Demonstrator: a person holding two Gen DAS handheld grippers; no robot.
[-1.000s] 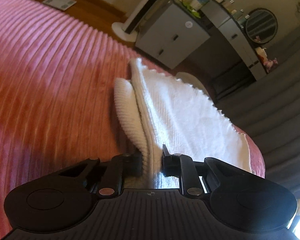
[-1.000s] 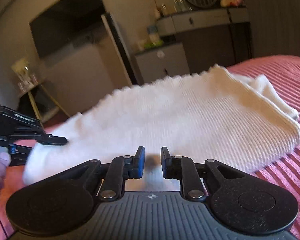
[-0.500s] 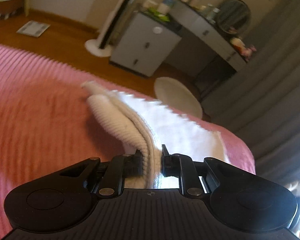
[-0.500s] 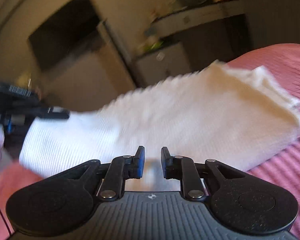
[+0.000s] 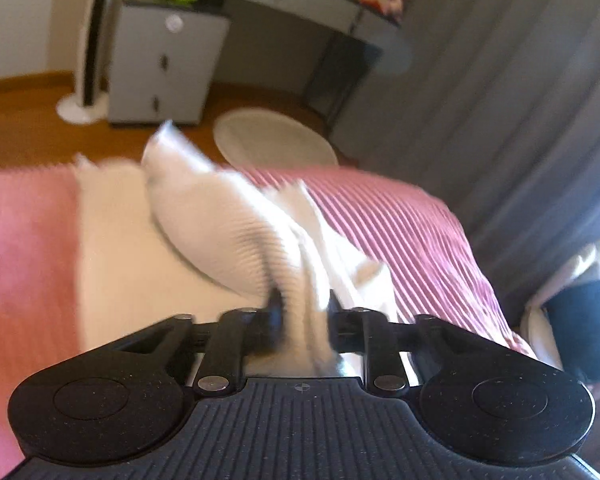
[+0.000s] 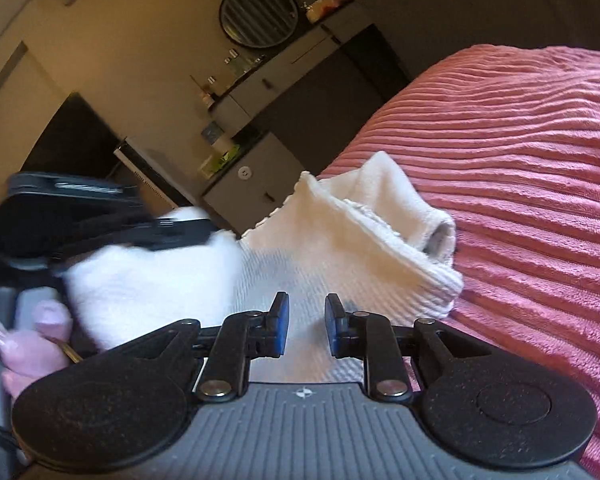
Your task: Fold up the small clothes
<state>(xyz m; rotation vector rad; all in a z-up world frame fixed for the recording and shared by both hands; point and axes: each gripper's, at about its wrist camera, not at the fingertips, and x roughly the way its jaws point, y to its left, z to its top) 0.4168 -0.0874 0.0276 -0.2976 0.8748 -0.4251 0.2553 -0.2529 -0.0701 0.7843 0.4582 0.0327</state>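
Note:
A white ribbed knit garment [image 5: 220, 224] lies on the pink corduroy bedspread [image 5: 400, 220], with one layer lifted and bunched. My left gripper [image 5: 303, 308] has that bunched fold between its fingers; the jaws are opening and the cloth still fills the gap. In the right wrist view the garment [image 6: 340, 248] is doubled over, its thick edge toward the right. My right gripper [image 6: 306, 312] sits low over its near edge, jaws opening, with cloth showing in the gap between the blue pads [image 6: 282, 320]. The left gripper [image 6: 176, 232] reaches in from the left onto the cloth, held by a pink-gloved hand [image 6: 32, 336].
Past the bed's end stand a grey drawer cabinet [image 5: 164, 64], a round white rug [image 5: 276, 140] on the wooden floor, a dark desk and a grey curtain [image 5: 500, 80]. A round mirror [image 6: 259, 14] hangs on the wall. Bedspread [image 6: 520, 160] stretches to the right.
The left gripper swept sideways over the garment, carrying its fold across toward the right gripper, and its jaws have widened. The right gripper rolled and its jaws parted slightly.

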